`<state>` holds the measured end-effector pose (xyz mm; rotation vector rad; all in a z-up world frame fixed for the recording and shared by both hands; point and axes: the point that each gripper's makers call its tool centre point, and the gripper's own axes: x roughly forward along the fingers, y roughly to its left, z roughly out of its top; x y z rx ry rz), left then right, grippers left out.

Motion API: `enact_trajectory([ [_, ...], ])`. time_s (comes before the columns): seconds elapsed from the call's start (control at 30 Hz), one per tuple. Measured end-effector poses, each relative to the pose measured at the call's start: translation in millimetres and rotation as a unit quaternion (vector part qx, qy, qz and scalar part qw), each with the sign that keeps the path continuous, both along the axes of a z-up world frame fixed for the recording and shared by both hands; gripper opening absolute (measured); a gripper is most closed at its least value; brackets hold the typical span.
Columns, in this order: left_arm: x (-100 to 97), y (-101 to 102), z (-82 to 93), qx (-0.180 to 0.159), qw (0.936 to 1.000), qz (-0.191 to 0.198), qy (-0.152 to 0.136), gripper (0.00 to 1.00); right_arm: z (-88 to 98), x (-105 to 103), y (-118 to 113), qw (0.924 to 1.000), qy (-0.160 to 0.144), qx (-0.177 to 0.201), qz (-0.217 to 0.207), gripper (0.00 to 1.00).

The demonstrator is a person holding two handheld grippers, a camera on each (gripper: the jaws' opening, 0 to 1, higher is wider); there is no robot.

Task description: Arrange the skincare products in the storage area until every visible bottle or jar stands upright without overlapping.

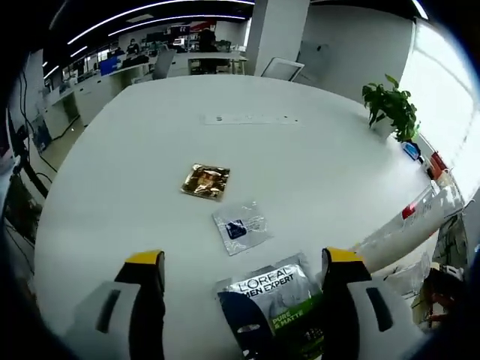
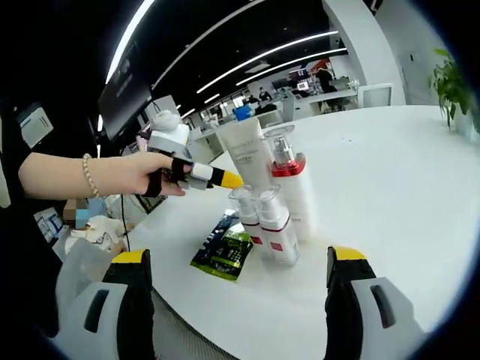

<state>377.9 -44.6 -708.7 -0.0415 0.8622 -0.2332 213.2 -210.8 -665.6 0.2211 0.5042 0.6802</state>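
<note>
Bottles (image 2: pixel 274 199) standing upright ahead of right tool (image 2: pixel 240 300); sachets (image 1: pixel 274 304) lying flat between left tool (image 1: pixel 244 300) jaws; both tools released, gripping nothing.

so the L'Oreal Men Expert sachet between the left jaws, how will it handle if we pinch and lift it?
Probably floppy: the L'Oreal sachet lies flat on the table like a thin foil pack, so it would likely sag from a pinch. Likely light for its size. Its glossy face may be slippery, and lying flat leaves little edge to grip.
</note>
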Motion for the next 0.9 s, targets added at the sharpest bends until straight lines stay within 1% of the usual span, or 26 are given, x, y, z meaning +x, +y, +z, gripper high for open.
enact_trajectory([
  [0.03,-0.7,-4.5,-2.1,0.003,1.0,-0.001,0.004,0.77,-0.2,-0.1,-0.1,1.0,0.0,0.0,0.0,0.96],
  [0.13,6.6,-8.2,-10.0,0.017,0.9998,-0.006,0.007,0.77,-0.6,0.1,-0.4,1.0,0.001,-0.002,0.0,0.96],
  [0.17,9.8,-8.5,-13.4,0.019,0.9998,-0.005,0.008,0.76,-0.8,-0.1,-0.1,1.0,0.001,-0.003,0.001,0.96],
  [0.2,14.0,-7.0,-15.9,0.03,0.9995,-0.005,0.003,0.74,-0.9,-0.3,0.2,1.0,0.001,-0.004,0.002,0.96],
  [0.27,20.3,-4.4,-20.5,0.043,0.9991,-0.001,0.001,0.71,-1.1,-0.5,0.5,1.0,0.002,-0.004,0.003,0.96],
  [0.33,24.8,-4.1,-24.9,0.046,0.9989,0.003,0.004,0.7,-1.7,-0.7,0.5,1.0,0.004,-0.004,0.004,0.96],
  [0.37,26.2,-3.9,-28.1,0.046,0.9989,0.006,0.011,0.7,-2.2,-0.7,0.5,1.0,0.005,-0.003,0.004,0.96],
  [0.5,31.0,-3.6,-32.9,0.05,0.9986,0.012,0.016,0.69,-4.7,-0.3,0.3,0.9999,0.01,-0.005,0.004,0.96],
  [0.7,37.4,-5.2,-42.1,0.041,0.9985,0.027,0.024,0.68,-5.9,0.5,-2.7,0.9999,0.012,-0.008,-0.004,0.95],
  [0.8,37.5,-6.7,-47.7,0.051,0.998,0.024,0.028,0.67,-6.2,0.4,-3.2,0.9998,0.016,-0.005,-0.007,0.95],
  [0.9,34.2,-7.4,-50.9,0.054,0.9976,0.028,0.033,0.66,-7.1,-1.5,0.3,0.9998,0.017,-0.009,0.003,0.95],
])
